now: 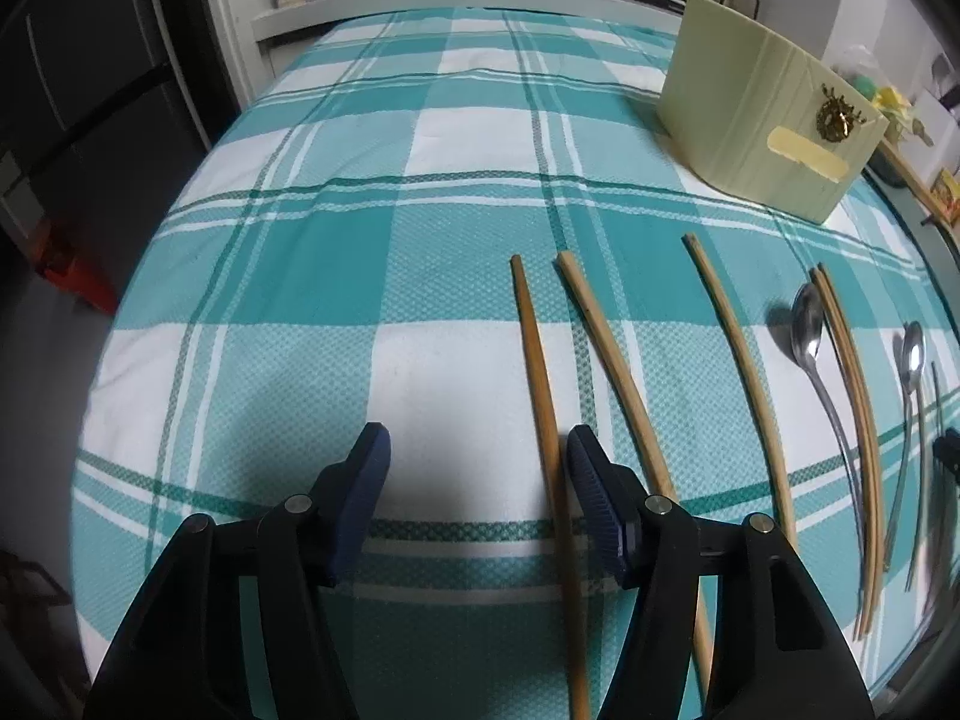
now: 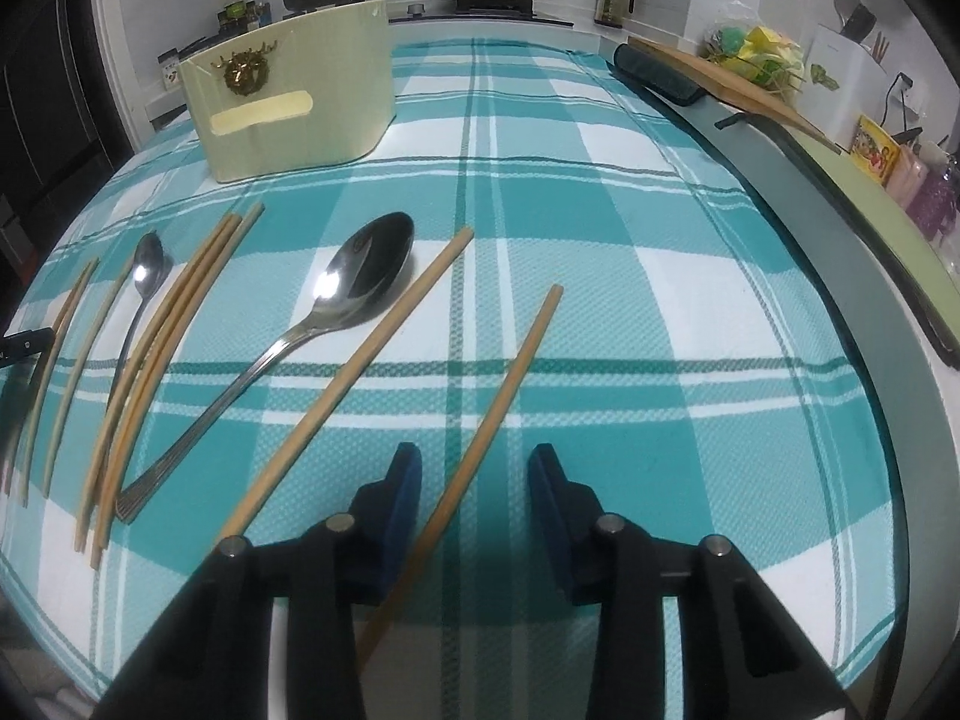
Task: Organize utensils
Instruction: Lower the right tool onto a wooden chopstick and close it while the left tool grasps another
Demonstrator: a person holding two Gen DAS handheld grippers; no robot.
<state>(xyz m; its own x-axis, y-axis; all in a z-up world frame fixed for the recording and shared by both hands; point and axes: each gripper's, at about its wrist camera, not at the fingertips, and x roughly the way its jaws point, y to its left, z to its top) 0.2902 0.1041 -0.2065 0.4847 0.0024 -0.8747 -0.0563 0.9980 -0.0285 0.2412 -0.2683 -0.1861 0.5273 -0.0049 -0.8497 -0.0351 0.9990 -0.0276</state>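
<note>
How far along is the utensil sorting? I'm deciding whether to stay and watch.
Barely started. Nothing looks put away: no handles show above the cream holder, though its inside is hidden. In hand: the left gripper and the right gripper each straddle a chopstick, neither pinched yet. Left: every chopstick, the big spoon and the small spoon lie on the cloth.

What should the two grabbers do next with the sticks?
Probably squeeze shut. Each gripper, left and right, already has a chopstick between its open jaws: the left chopstick and the right chopstick, both flat on the cloth.
</note>
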